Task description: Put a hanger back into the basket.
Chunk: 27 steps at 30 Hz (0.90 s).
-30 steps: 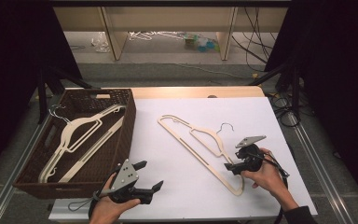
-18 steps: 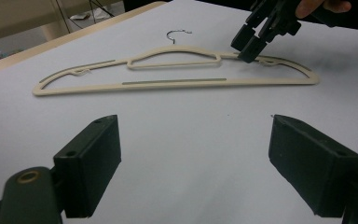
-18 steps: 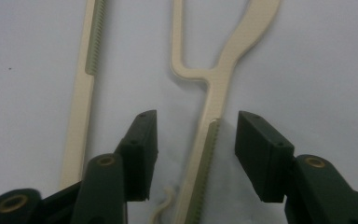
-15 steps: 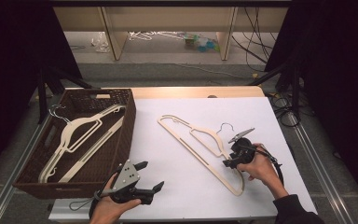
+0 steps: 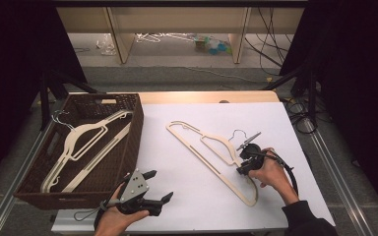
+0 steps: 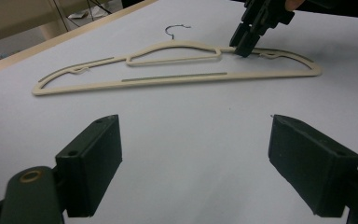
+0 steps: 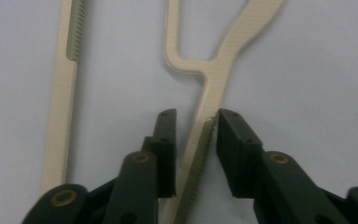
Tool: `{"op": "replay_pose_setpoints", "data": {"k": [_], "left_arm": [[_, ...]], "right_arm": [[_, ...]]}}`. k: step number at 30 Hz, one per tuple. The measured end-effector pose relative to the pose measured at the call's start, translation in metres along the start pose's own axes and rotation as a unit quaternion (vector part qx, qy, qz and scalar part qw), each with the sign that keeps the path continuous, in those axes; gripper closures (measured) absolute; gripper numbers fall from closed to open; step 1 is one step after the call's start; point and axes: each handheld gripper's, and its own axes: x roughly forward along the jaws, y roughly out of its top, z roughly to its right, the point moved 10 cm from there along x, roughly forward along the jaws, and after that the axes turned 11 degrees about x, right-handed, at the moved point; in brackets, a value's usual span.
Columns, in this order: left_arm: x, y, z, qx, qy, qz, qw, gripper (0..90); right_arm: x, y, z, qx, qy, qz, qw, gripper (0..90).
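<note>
A cream hanger (image 5: 203, 156) with a dark wire hook lies flat on the white table top, right of middle. My right gripper (image 5: 240, 170) points down at the hanger's upper arm, just below the hook. In the right gripper view its jaws (image 7: 196, 115) straddle that arm (image 7: 223, 65); the right pad touches it and a thin gap shows at the left pad. My left gripper (image 5: 161, 185) rests near the table's front edge, open wide with nothing between its jaws (image 6: 193, 121). It faces the hanger (image 6: 168, 79) and the right gripper (image 6: 242, 49) beyond.
A dark wicker basket (image 5: 135, 132) stands at the table's left and holds more cream hangers (image 5: 81, 142). Bare white table lies between the basket and the loose hanger. The table's right edge is near the right hand.
The right gripper has moved left and tipped down onto the hanger's arm, jaws now on either side of it. The left gripper and the hanger have stayed still.
</note>
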Motion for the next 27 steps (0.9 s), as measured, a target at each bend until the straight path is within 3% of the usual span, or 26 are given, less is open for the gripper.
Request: {"op": "replay_pose_setpoints", "data": {"k": [4, 9, 14, 18, 27], "left_arm": [[-0.0004, 0.0004, -0.0003, 0.008, 0.0, 0.0, 1.0, 17.5], [0.0011, 0.0003, 0.0018, 0.001, -0.004, 0.001, 1.0, 17.7], [0.0016, 0.0005, 0.0019, 0.009, -0.002, -0.001, 1.0, 17.9], [0.0019, 0.0008, 0.0026, 0.007, -0.003, -0.001, 1.0, 18.1], [0.0013, 0.001, 0.0017, 0.012, -0.004, 0.0, 0.9999, 18.3]], "right_arm": [[-0.0005, -0.0004, -0.0014, -0.002, 0.002, -0.005, 1.0, 73.5], [-0.0006, 0.0001, -0.0009, 0.002, 0.005, -0.007, 1.0, 74.1], [0.0007, 0.0016, -0.001, 0.037, 0.017, -0.01, 0.9991, 69.9], [0.0015, 0.0027, -0.0022, 0.033, 0.008, -0.015, 0.9993, 68.0], [0.0016, 0.0042, -0.0006, 0.026, -0.003, -0.018, 0.9995, 74.7]]}}
